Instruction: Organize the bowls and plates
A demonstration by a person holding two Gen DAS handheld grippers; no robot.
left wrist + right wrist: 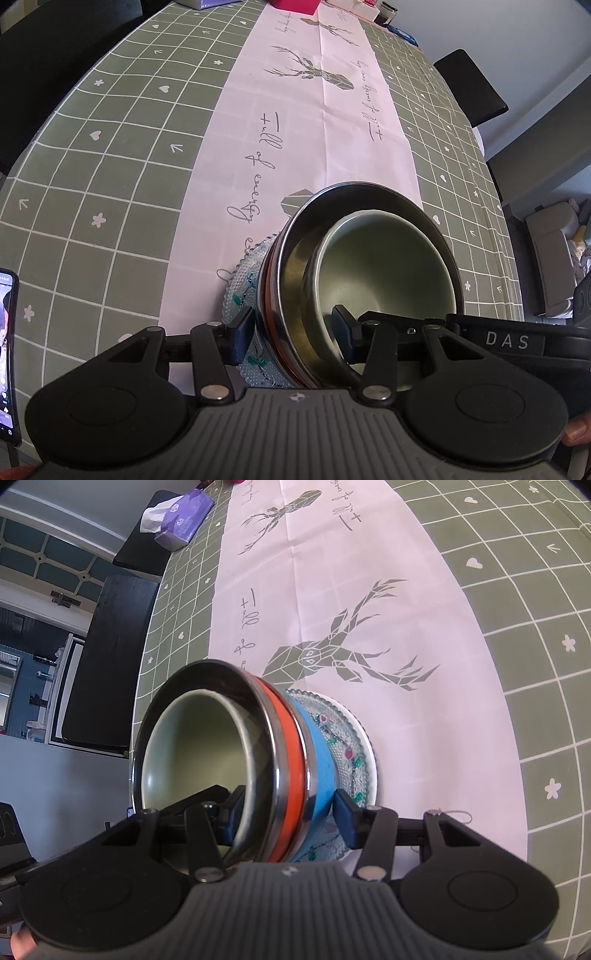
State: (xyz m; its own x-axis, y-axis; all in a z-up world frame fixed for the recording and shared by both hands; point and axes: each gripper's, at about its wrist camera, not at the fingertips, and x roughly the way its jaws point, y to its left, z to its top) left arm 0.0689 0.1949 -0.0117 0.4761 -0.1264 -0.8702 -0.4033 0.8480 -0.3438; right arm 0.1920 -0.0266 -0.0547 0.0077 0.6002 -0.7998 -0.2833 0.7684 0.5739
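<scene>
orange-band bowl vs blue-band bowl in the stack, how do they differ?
1. Colour: the orange-band bowl has an orange outer wall; the blue-band bowl has a light blue one.
2. Position: the orange one is nested on top; the blue one sits beneath it, on the glass plate.
3. Contents: the orange one directly holds the pale green bowl; the blue one's inside is hidden.

Shared: both have shiny steel rims and sit between the right gripper fingers.

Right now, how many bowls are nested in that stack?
3 visible: a pale green bowl innermost, inside an orange-banded steel bowl, which sits in a blue-banded steel bowl. They rest on a patterned glass plate. More could be hidden inside.
</scene>
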